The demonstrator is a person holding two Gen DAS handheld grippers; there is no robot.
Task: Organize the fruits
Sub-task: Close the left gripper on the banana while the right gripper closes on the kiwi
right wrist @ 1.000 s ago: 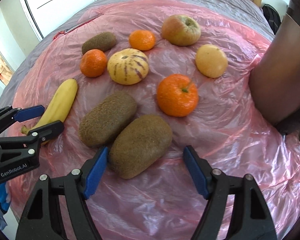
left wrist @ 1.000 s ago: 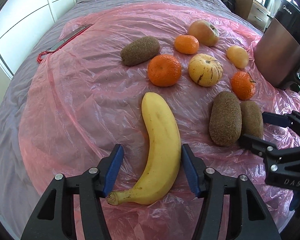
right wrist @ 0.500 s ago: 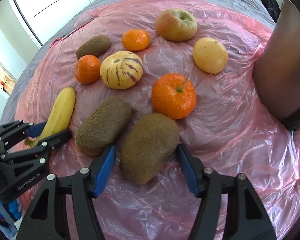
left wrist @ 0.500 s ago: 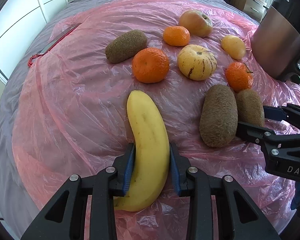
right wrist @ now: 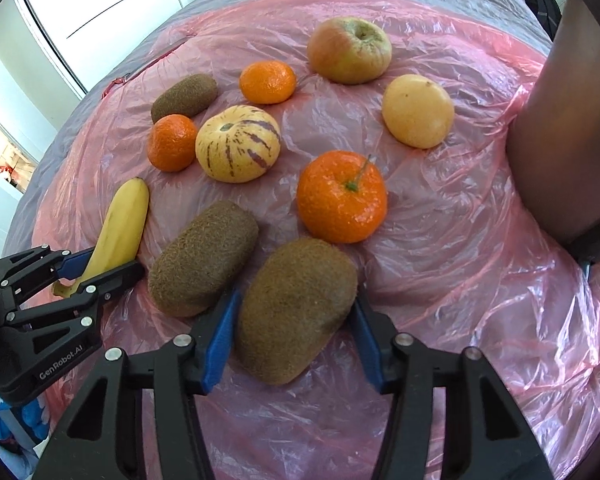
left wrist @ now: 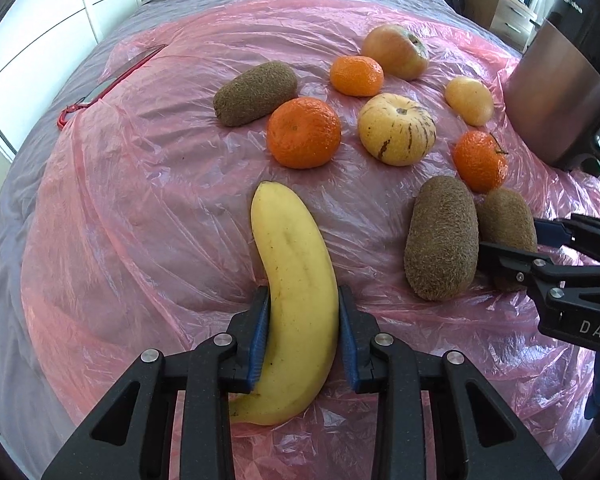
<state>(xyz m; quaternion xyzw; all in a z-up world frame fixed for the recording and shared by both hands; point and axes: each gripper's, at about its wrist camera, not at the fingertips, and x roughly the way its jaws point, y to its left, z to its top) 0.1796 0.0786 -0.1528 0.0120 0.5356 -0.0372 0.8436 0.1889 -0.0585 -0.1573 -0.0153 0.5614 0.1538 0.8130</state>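
We are looking down at a bed covered by a crinkled pink plastic sheet (left wrist: 140,200), with fruit lying spread across it.

Our left tool (left wrist: 303,336) is pinching a yellow banana (left wrist: 296,300); its blue pads are pressing on both sides of the fruit, a little above the stem end. The banana is lying on the sheet, its tip pointing away from us towards a large mandarin (left wrist: 303,132).

Our right tool (right wrist: 296,336) is closing on a fuzzy brown kiwi (right wrist: 296,308), which is sitting between its blue pads; both pads are touching the kiwi's sides. This kiwi is lying on the sheet, touching a second kiwi (right wrist: 202,258) on its left and just below a stemmed mandarin (right wrist: 341,196).

Farther back, a striped pale-yellow melon (right wrist: 238,142) is sitting beside the large mandarin, with a third kiwi (right wrist: 184,98) just behind that mandarin. A smaller mandarin (right wrist: 268,82), a green-red apple (right wrist: 349,50) and a smooth yellow fruit (right wrist: 417,110) are lying along the far side. A metallic brown appliance (left wrist: 547,104) is standing at the right edge of the sheet. A thin red-edged item (left wrist: 112,78) is lying at the sheet's far left; we cannot tell what it is.
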